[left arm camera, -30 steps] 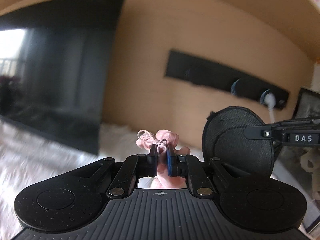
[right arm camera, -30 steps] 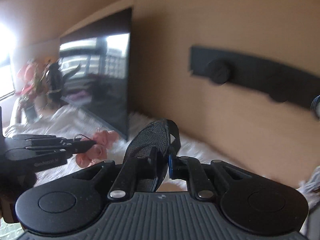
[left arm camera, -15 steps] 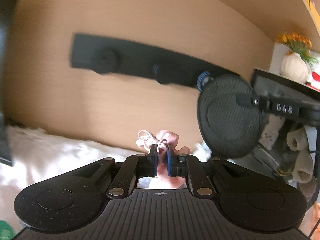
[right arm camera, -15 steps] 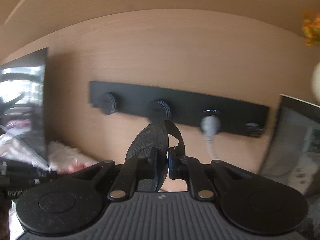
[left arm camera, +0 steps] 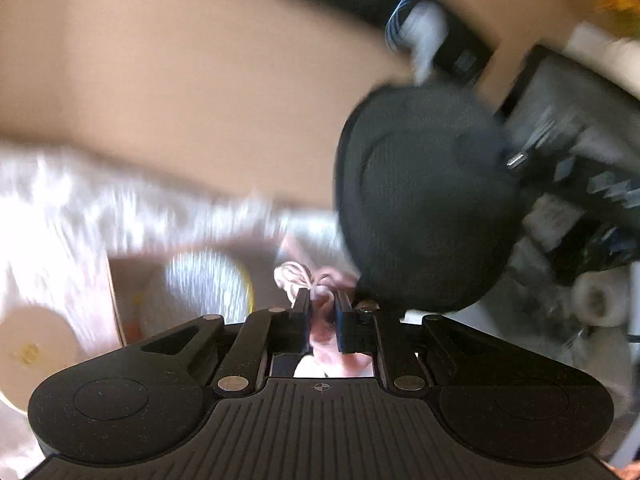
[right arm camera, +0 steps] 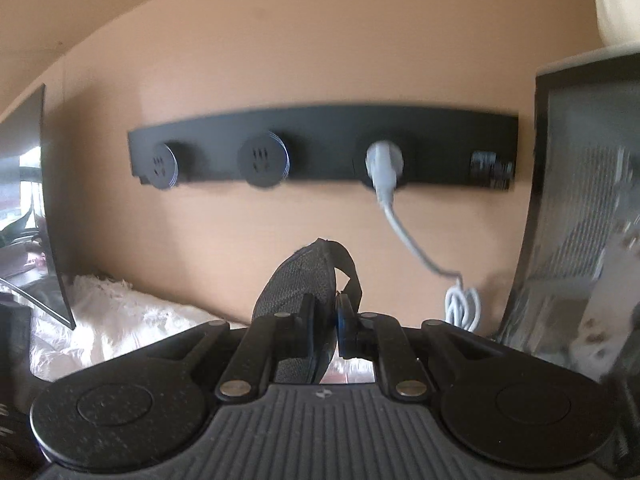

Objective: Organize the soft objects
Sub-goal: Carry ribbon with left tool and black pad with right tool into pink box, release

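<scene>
My left gripper (left arm camera: 322, 304) is shut on a small pink soft toy (left arm camera: 326, 338) with a looped pale cord (left arm camera: 294, 274) above the fingertips. My right gripper (right arm camera: 325, 312) is shut on a black mesh round pouch (right arm camera: 304, 276), held up in the air. In the left wrist view the same black pouch (left arm camera: 424, 200) hangs large at the right, with the right gripper's body behind it at the far right. The left wrist view is blurred by motion.
A wooden wall carries a black socket strip (right arm camera: 320, 148) with a white plug and cable (right arm camera: 384, 168). A white fluffy cloth (right arm camera: 120, 320) covers the surface below. A dark screen edge (right arm camera: 44, 208) is at left, a mesh organizer (right arm camera: 584, 208) at right. Pale round containers (left arm camera: 208, 284) lie below the left gripper.
Both grippers swung to the right along the wall, each still holding its object. The left gripper now tilts downward, showing containers below. The socket strip is now centred in the right wrist view.
</scene>
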`<state>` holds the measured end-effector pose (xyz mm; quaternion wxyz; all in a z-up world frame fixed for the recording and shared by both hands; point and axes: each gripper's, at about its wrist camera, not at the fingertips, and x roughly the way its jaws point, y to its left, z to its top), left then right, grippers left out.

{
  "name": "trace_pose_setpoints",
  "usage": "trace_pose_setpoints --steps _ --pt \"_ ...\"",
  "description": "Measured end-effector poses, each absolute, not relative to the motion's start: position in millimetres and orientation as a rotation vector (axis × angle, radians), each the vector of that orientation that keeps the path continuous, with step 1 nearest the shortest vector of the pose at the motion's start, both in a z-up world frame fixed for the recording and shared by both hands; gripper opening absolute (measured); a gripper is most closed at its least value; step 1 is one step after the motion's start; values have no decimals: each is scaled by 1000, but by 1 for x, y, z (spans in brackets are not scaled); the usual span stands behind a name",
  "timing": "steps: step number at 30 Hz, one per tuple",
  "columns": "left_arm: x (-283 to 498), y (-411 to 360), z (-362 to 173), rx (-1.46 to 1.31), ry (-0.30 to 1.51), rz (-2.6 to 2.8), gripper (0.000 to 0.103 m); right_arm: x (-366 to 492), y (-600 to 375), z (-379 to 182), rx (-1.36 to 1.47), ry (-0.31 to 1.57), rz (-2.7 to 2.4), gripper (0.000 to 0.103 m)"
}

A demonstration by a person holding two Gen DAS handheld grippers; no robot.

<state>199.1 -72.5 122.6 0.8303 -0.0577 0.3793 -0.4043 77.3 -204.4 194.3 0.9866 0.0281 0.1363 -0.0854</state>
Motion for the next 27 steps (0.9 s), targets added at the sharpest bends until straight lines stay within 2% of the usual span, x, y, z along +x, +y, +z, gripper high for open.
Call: trace_pose_setpoints --steps 3,5,6,8,10,16,27 --pt "214 -85 93 -41 910 -799 23 88 -209 181 69 311 -173 10" --pt "213 -88 86 20 844 -757 54 93 -211 171 70 331 -180 10" --pt "214 -91 85 45 831 -735 60 96 -212 166 73 341 -181 10" --pt "217 -96 82 101 806 -678 90 100 -213 160 83 365 -179 10" --pt "221 -101 80 160 788 -607 101 104 -212 153 87 382 -180 10" --pt "219 -93 84 114 759 -645 99 106 -214 149 97 389 -192 10" --pt "176 -6 128 -76 613 -703 99 120 -204 146 163 428 -116 10"
